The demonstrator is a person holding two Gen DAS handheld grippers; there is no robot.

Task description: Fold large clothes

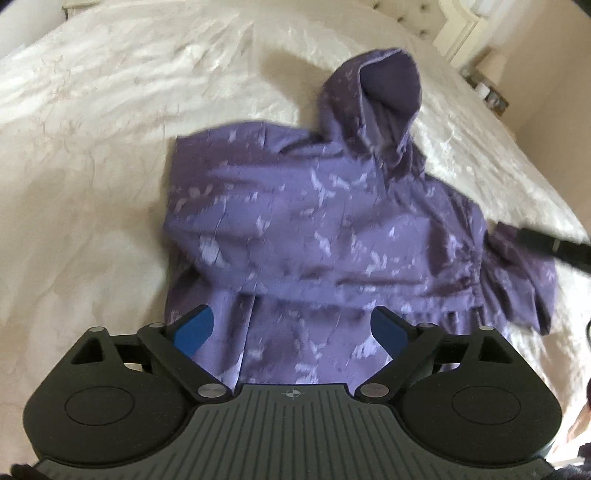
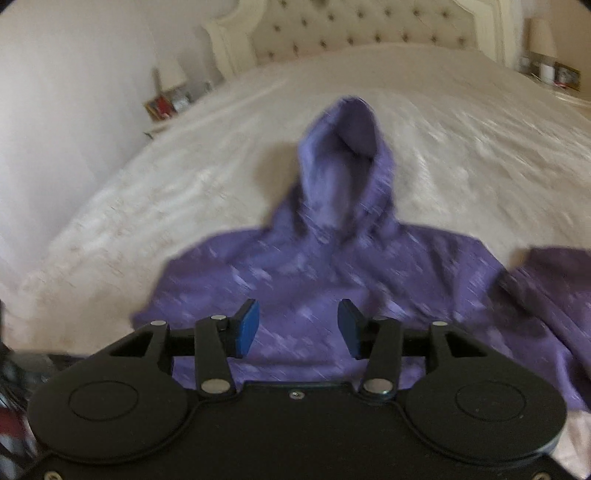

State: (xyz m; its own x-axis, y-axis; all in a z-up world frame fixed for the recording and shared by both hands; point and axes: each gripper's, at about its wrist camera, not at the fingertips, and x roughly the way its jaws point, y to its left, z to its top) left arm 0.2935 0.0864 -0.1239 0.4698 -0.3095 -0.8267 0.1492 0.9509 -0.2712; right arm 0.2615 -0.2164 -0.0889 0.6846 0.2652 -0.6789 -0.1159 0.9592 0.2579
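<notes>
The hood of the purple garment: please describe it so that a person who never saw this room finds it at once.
On the wide cream bedspread before the tufted cream headboard lies one purple hoodie with pale lilac flecks. Its hood is the pointed part nearest the headboard, and it alone gapes open, showing a plain inner lining.

the hoodie (image 1: 332,221) is showing as soft matt purple cloth, mottled with paler lilac flecks and lightly creased, its hood (image 2: 347,147) lined in plain, unflecked fabric. the bedspread (image 1: 110,110) under it is looking like cream cloth with a faint sheen and a crinkled, embossed texture. the left gripper (image 1: 291,328) is showing matt black plastic arms, smooth blue pads (image 1: 194,334), dull silver metal pivot pins and a ribbed grey plate. the right gripper (image 2: 297,328) is showing the same. the far headboard (image 2: 362,29) is looking padded and button-tufted.
</notes>
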